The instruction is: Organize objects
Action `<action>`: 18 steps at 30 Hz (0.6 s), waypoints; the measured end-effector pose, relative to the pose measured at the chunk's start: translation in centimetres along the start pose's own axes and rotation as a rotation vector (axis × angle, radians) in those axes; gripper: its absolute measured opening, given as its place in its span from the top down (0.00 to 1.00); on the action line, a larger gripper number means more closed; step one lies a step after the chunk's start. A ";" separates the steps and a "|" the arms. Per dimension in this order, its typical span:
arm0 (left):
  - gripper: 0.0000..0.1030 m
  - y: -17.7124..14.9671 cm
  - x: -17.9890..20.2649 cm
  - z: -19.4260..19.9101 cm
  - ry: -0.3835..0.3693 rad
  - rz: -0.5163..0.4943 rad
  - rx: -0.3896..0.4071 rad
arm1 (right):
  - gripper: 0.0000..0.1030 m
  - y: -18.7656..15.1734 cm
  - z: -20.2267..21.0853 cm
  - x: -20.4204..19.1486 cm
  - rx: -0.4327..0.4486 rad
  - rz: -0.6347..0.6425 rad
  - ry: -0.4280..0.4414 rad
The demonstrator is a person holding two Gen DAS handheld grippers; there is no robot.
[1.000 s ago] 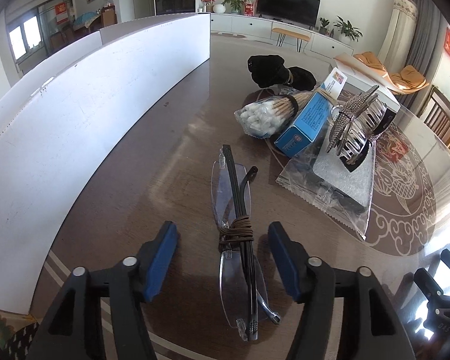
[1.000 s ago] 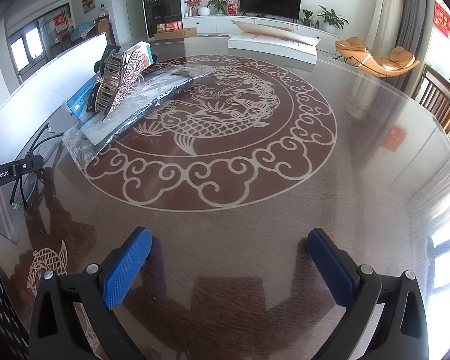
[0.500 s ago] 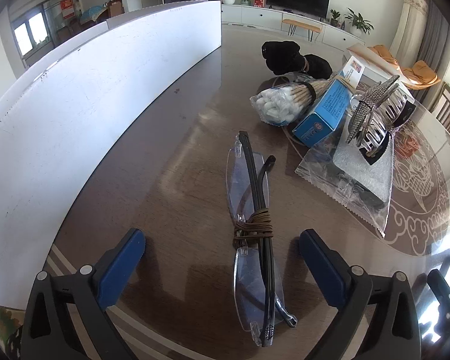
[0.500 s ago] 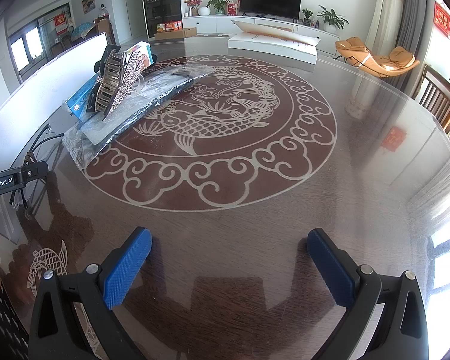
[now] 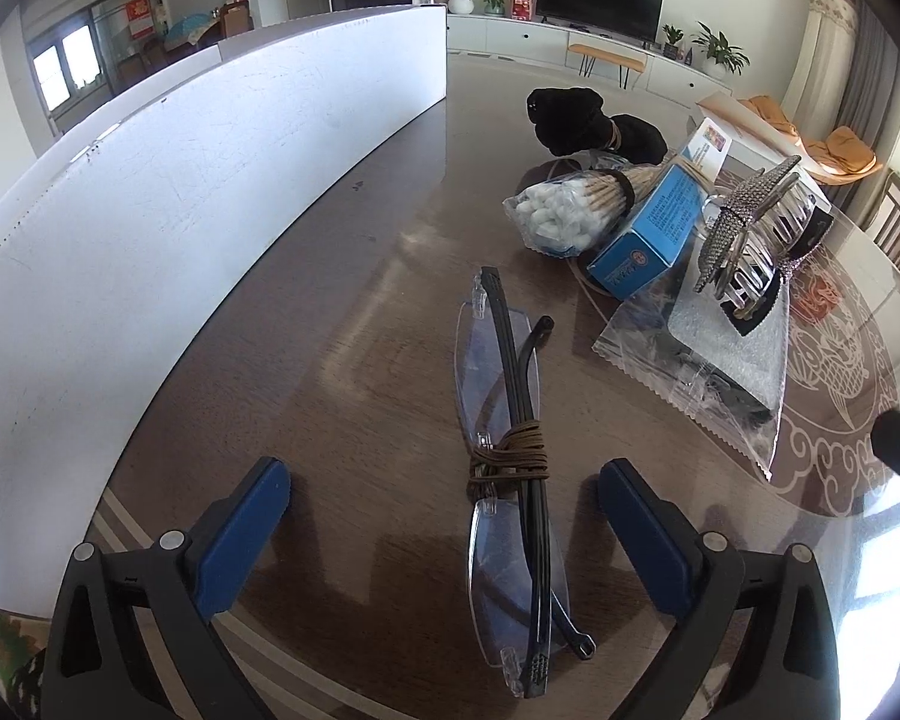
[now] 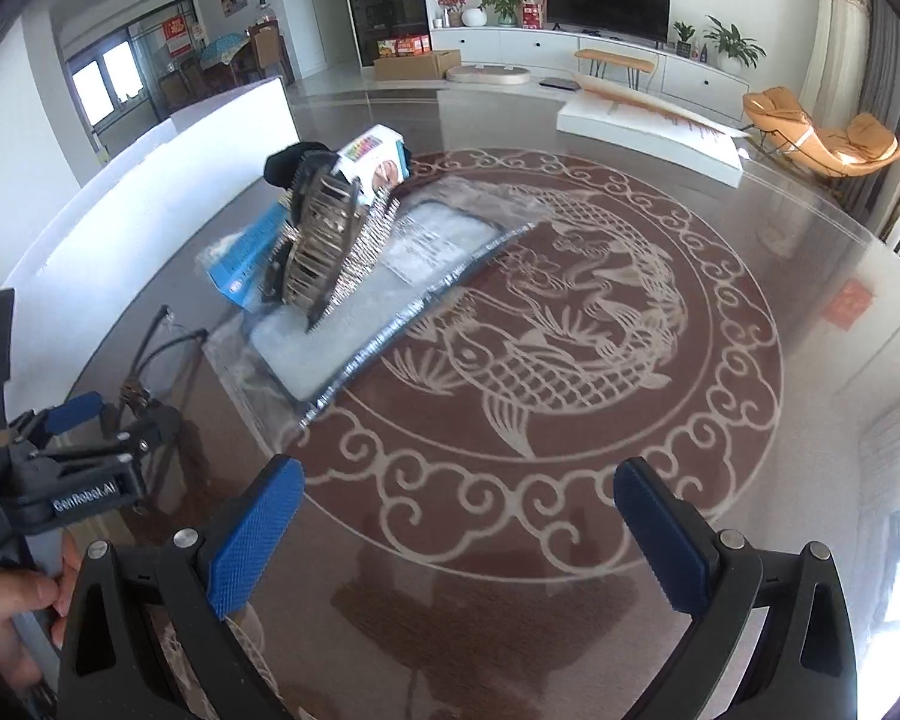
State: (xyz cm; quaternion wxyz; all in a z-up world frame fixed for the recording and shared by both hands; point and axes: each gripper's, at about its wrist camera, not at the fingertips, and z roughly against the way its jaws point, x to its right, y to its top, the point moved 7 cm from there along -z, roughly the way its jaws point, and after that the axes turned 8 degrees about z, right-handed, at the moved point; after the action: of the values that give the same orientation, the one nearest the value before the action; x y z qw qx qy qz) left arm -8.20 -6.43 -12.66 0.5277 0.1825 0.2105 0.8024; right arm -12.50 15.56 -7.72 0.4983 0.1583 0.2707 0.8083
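The left gripper [image 5: 444, 516] is being held wide open, its blue pads flanking the folded glasses [image 5: 510, 480] lying on the glossy brown table [image 5: 342, 360]. The right gripper [image 6: 459, 516] is being held wide too, gripping nothing above the carp medallion [image 6: 546, 330]. Beyond, cotton swabs [image 5: 564, 210] are being kept in a clear bag beside a blue box [image 5: 654, 234].
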 end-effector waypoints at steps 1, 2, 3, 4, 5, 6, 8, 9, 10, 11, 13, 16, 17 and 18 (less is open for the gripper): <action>0.00 0.1 0.0 0.0 0.000 0.000 0.000 | 0.00 1.8 -0.2 -1.1 0.025 0.006 0.025; 0.00 0.1 0.0 0.0 0.000 -0.001 -0.001 | 0.00 3.5 -0.6 -1.9 0.042 0.003 0.039; 0.00 0.1 0.0 0.0 0.000 -0.001 -0.001 | 0.00 5.0 -1.3 -2.6 0.053 -0.009 0.045; 0.00 0.1 0.0 0.0 -0.001 -0.001 -0.001 | 0.00 6.4 -2.1 -3.0 0.057 -0.030 0.049; 0.00 0.1 0.0 0.0 -0.001 0.000 -0.001 | 0.00 7.5 -3.1 -3.1 0.054 -0.059 0.039; 0.00 0.1 0.0 -0.1 -0.002 0.000 -0.001 | 0.00 8.4 -4.0 -3.0 0.048 -0.095 0.032; 0.00 0.1 0.0 0.0 -0.002 0.000 -0.001 | 0.01 9.4 -5.9 -2.8 0.022 -0.169 0.048; 0.00 0.1 0.0 0.0 -0.002 0.000 -0.001 | 0.12 9.5 -6.6 -2.4 0.011 -0.198 0.055; 0.00 0.1 0.0 0.0 -0.002 0.000 -0.001 | 0.38 9.4 -7.1 -2.2 -0.003 -0.222 0.067; 0.00 0.1 0.0 0.0 -0.002 0.000 -0.001 | 0.45 9.2 -7.5 -1.9 -0.012 -0.247 0.095; 0.00 0.1 0.0 -0.1 -0.002 0.000 -0.001 | 0.47 8.4 -6.8 -1.1 0.005 -0.286 0.118; 0.00 0.1 0.0 -0.1 -0.002 0.001 -0.002 | 0.48 6.9 -5.1 0.1 0.022 -0.275 0.129; 0.00 0.1 -0.1 -0.1 -0.002 0.001 -0.003 | 0.49 6.1 -4.4 0.6 0.027 -0.276 0.139; 0.00 0.2 -0.1 -0.1 -0.001 0.002 -0.004 | 0.49 5.2 -3.6 1.1 0.030 -0.279 0.152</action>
State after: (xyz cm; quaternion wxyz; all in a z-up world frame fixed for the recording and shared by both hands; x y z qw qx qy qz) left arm -8.32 -6.62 -12.68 0.5274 0.1820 0.2083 0.8033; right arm -18.62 13.69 -7.49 0.5813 0.0648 0.3390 0.7369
